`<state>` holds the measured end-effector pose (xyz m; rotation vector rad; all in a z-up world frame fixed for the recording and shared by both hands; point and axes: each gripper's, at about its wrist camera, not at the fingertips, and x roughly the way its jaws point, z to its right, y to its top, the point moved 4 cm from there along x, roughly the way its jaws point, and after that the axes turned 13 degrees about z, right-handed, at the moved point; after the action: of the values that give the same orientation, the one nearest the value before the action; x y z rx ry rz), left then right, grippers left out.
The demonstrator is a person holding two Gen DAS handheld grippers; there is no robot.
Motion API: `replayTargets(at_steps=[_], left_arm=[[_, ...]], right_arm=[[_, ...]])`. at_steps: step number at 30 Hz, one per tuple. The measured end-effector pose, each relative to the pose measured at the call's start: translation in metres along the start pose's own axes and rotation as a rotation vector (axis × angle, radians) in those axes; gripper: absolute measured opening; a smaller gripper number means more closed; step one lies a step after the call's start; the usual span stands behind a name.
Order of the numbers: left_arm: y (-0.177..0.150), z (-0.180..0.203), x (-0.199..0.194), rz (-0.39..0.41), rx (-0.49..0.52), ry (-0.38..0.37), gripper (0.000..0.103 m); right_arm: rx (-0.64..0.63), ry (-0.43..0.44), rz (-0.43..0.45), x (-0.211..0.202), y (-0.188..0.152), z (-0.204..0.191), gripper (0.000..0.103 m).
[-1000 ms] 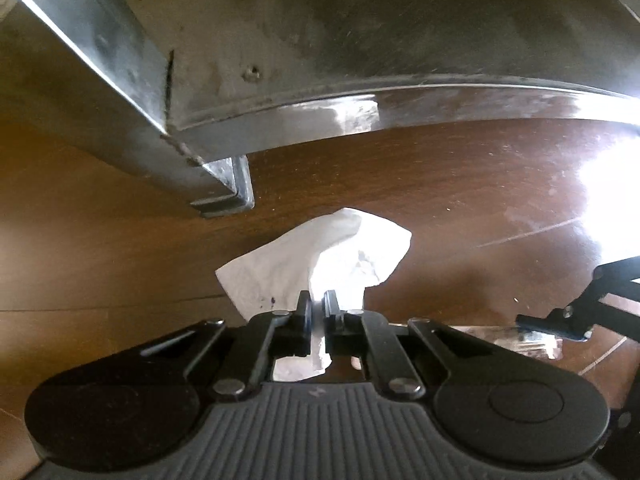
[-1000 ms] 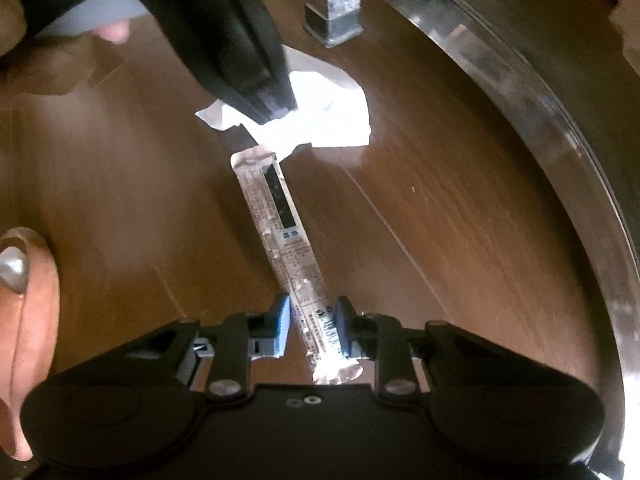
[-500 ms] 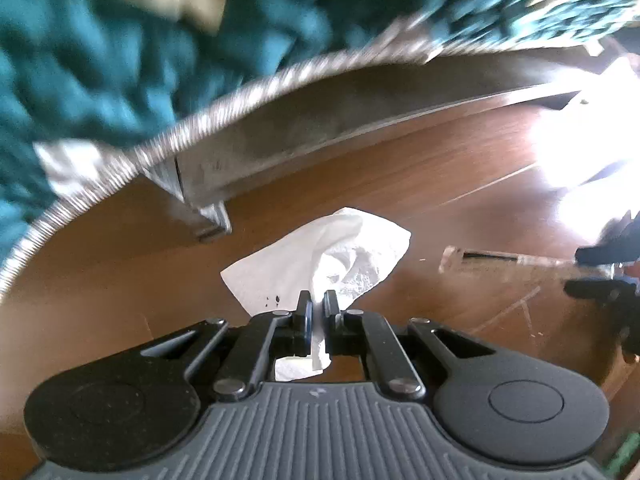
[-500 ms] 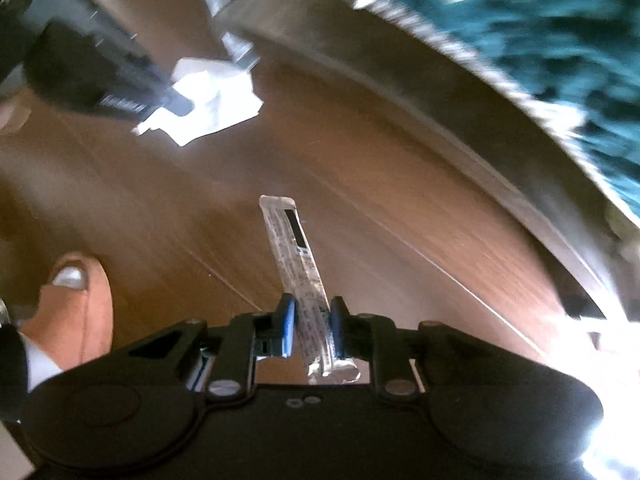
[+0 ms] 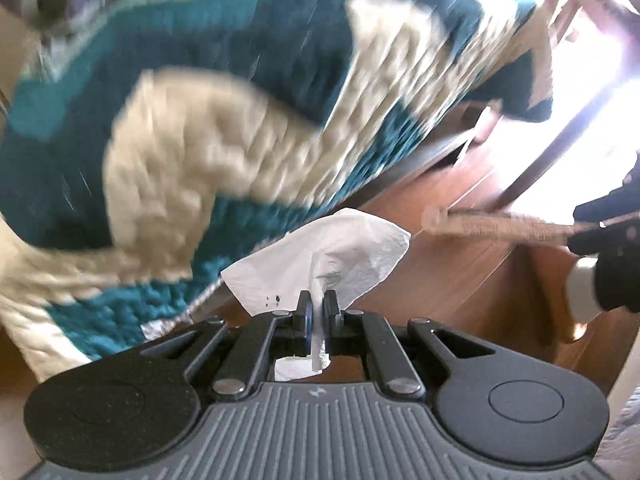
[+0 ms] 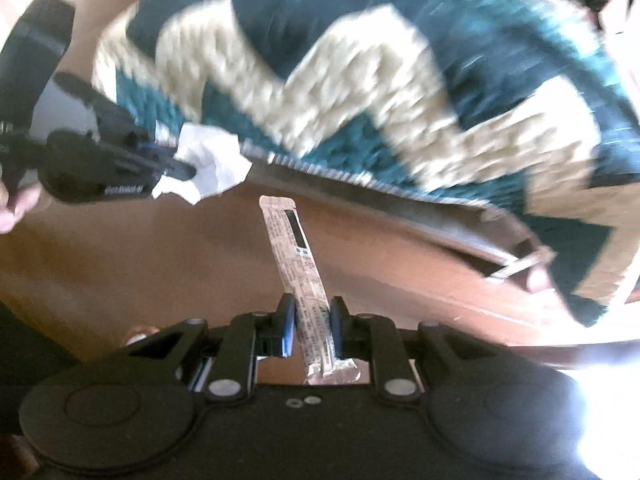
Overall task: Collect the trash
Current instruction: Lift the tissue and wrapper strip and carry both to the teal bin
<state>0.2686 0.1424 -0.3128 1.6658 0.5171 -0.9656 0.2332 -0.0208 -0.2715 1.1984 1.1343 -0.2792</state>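
Holding two pieces of trash at once, we had both tongs closed on their loads. The left tongs (image 5: 316, 304) were pinched nearly shut on a white tissue (image 5: 328, 252), which fanned out just above the fingertips at the lower centre of the left wrist view, a small tail hanging below them. The right tongs (image 6: 312, 320) were clamped a little wider on a long stick wrapper (image 6: 298, 264), gripped near its lower end, so most of its length stood up toward the centre of the right wrist view.

We judged the tissue very light, soft and easily torn, best held by a bunched fold, as here. The wrapper looked thin, crinkly and probably slick; a hold nearer its middle would have let it flop less.

Beyond the tongs lay a brown wooden floor (image 6: 160, 272), and the upper half of both frames was filled by a blurred teal and cream rug (image 5: 240, 120). No bin was visible.
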Motion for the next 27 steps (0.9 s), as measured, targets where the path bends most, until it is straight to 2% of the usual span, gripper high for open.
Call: replayTargets(at_steps=[6,15,21,27], left_arm=[[0.038,0.032,-0.06,0.086,-0.014,0.026,0.005],[0.114,0.093,-0.164,0.266,-0.008,0.05,0.005],[0.15,0.154,-0.225,0.378,0.059,0.032,0.005],[0.18,0.213,-0.267,0.449,0.102,-0.016,0.005]], right_arm=[[0.032,-0.056,0.151,-0.083,0.013,0.026,0.017],[0.065,-0.14,0.339,-0.213,0.002,0.051,0.017],[0.064,-0.214,0.475,-0.29,-0.007,0.067,0.017],[0.094,-0.295,0.593,-0.358,-0.011,0.093,0.017]])
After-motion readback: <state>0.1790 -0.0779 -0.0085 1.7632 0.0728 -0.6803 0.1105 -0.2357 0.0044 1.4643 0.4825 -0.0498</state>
